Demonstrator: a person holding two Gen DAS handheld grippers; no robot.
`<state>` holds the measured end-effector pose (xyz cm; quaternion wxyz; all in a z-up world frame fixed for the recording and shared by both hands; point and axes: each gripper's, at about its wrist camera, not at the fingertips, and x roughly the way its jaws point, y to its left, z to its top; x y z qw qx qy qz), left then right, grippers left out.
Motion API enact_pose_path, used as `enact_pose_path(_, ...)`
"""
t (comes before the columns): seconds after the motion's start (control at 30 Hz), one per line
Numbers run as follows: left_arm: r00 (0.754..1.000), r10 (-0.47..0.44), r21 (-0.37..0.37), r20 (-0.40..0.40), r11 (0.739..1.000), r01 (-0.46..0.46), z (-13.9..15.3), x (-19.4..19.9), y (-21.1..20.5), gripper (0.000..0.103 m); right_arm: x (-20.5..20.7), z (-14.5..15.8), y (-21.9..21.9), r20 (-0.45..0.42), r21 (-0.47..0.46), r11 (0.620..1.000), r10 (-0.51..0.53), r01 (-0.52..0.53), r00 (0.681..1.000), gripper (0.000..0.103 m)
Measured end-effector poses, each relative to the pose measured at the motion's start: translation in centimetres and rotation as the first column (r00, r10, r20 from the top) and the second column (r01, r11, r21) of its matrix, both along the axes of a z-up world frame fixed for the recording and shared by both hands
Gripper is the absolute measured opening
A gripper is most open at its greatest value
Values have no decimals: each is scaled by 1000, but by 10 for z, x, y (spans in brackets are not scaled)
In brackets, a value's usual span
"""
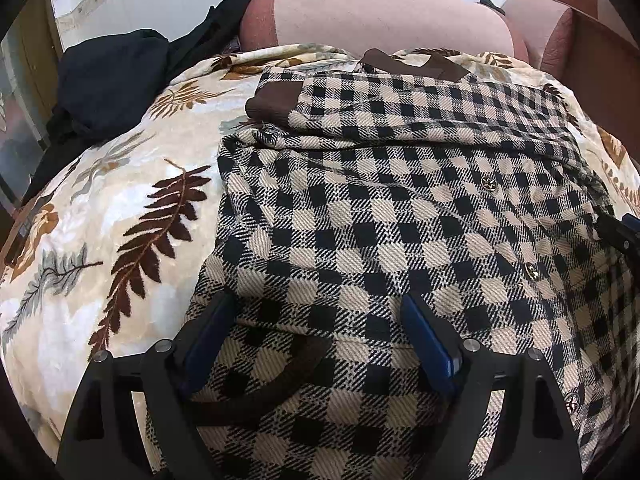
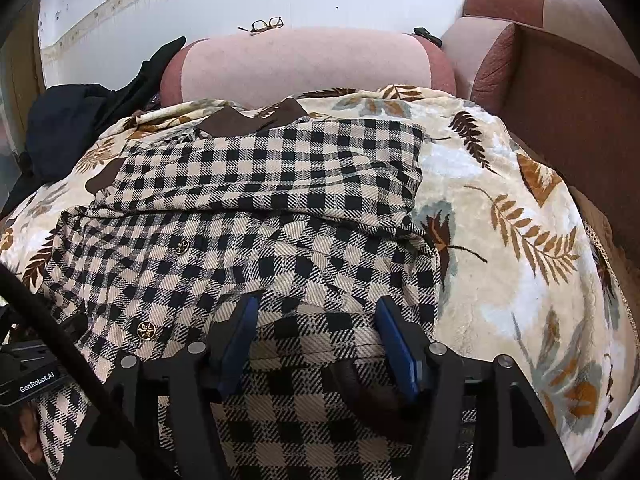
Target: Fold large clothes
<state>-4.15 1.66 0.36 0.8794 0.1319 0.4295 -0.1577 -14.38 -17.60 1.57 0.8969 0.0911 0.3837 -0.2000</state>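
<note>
A black-and-beige checked coat [image 1: 400,200] [image 2: 260,240] with gold buttons lies flat on a leaf-patterned blanket [image 1: 120,200] [image 2: 520,240]. Its sleeves are folded across the upper part, and a brown cuff [image 1: 272,100] [image 2: 106,178] shows at the left. My left gripper [image 1: 316,308] is open over the coat's lower left part, with cloth lying loose between its blue pads [image 1: 424,332]. My right gripper [image 2: 316,312] is open over the lower right part near the coat's edge. Checked cloth and a dark brown strip [image 2: 356,384] lie between its fingers, and the pads do not press on them.
The blanket covers a pink and brown sofa with a backrest [image 2: 300,64] and an armrest [image 2: 560,100] at the right. A black garment [image 1: 108,76] [image 2: 64,120] is heaped at the back left. Glasses [image 2: 266,24] rest on top of the backrest.
</note>
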Motion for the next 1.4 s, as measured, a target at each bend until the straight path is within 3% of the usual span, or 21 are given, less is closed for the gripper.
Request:
enact_pose_path(0.63, 1000, -3, 1, -6, 1000, 3, -2, 2, -1, 86, 2, -3, 1, -8, 2, 1000, 4, -4, 1000, 68)
enact_pose_path(0.93, 1000, 1, -34, -20, 999, -2, 7, 3, 7, 86, 1, -3, 1, -1, 13, 1000, 1, -1, 1000, 68)
enact_pose_path(1.2, 999, 36, -79, 29, 996, -34, 42, -5, 33, 86, -12, 7, 0, 13, 14, 1000, -24, 23, 1000, 68)
enact_pose_path(1.4, 998, 57, -135, -36, 989, -61, 57, -5, 92, 86, -47, 33, -39, 3, 57, 996, -64, 64, 998, 68)
